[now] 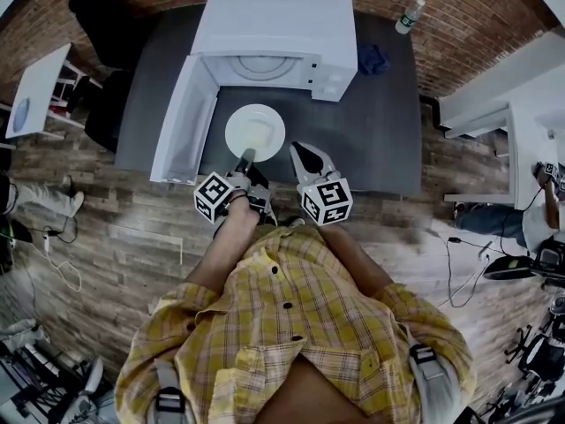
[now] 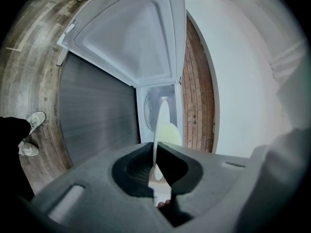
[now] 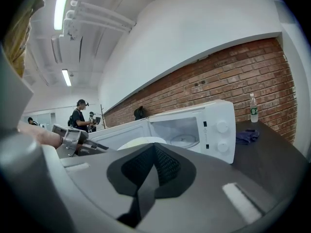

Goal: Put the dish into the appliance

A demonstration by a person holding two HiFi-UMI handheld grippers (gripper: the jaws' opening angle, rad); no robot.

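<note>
A white plate (image 1: 254, 131) is out in front of the open white microwave (image 1: 281, 32), above the dark table (image 1: 384, 140). My left gripper (image 1: 244, 160) is shut on the plate's near rim. In the left gripper view the plate (image 2: 159, 125) shows edge-on between the pads, pointing at the microwave's cavity (image 2: 151, 106) and its glass turntable. The door (image 1: 181, 122) is swung out to the left. My right gripper (image 1: 303, 153) hovers just right of the plate, jaws shut on nothing. From the right gripper (image 3: 154, 148) view, the plate (image 3: 138, 142) and the microwave (image 3: 204, 130) lie ahead.
On the table's far right are a blue cloth (image 1: 374, 58) and a plastic bottle (image 1: 408, 16) against the brick wall. White desks stand at the right (image 1: 521, 140) and the left (image 1: 35, 91). People stand far back in the room (image 3: 80, 115).
</note>
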